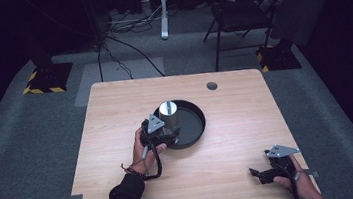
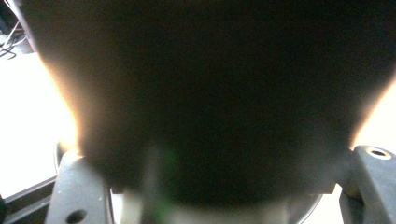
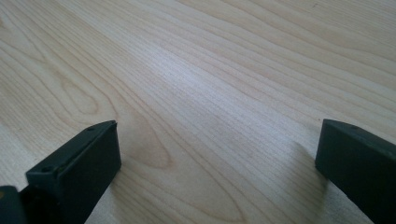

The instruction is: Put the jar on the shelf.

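A silvery metal can (image 1: 168, 110) stands upright in the left part of a round black pan (image 1: 199, 127) at the middle of the wooden table (image 1: 116, 116). My left gripper (image 1: 170, 128) reaches in over the pan's near-left rim. Its jaws sit on either side of the can's lower body and look pressed against it. In the left gripper view the dark can (image 2: 215, 93) spans the whole gap between the two jaws of my left gripper (image 2: 219, 186). My right gripper (image 1: 256, 174) rests low near the table's front right corner, open, with bare wood between the jaws of the right gripper (image 3: 219, 154).
A round cable hole (image 1: 211, 86) is in the table behind the pan. Beyond the table stand a folding chair (image 1: 249, 5), loose floor cables (image 1: 126, 29) and two bases striped yellow and black (image 1: 47, 79).
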